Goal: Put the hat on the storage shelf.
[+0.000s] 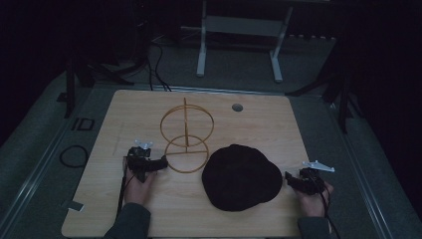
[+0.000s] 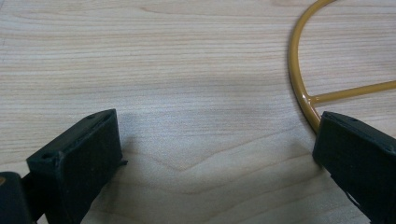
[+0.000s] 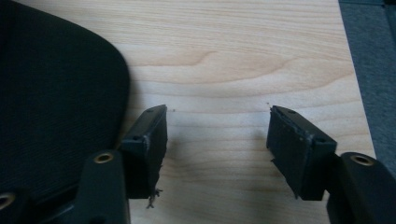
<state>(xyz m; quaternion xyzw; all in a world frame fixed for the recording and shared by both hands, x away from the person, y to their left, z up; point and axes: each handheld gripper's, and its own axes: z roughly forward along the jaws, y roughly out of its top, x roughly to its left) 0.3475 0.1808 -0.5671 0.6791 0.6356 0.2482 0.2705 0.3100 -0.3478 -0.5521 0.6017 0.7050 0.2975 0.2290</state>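
Note:
A yellow wire stand [image 1: 186, 134] of two rings on a thin post stands on the wooden table [image 1: 134, 107] left of centre. A black cap [image 1: 241, 177] lies flat to its right. My left gripper [image 1: 160, 164] rests low on the table just left of the stand's bottom ring [image 2: 299, 88], jaws wide apart over bare wood [image 2: 217, 142]. My right gripper [image 1: 290, 179] sits near the table's right edge, open [image 3: 217, 135], its jaws beside the cap's rim [image 3: 60, 102] and not touching it.
A small round grommet hole [image 1: 237, 107] sits near the table's far edge. Beyond the table stand white desk legs [image 1: 201, 55] and dark stands on grey carpet. A cable loop [image 1: 73, 155] lies on the floor at left.

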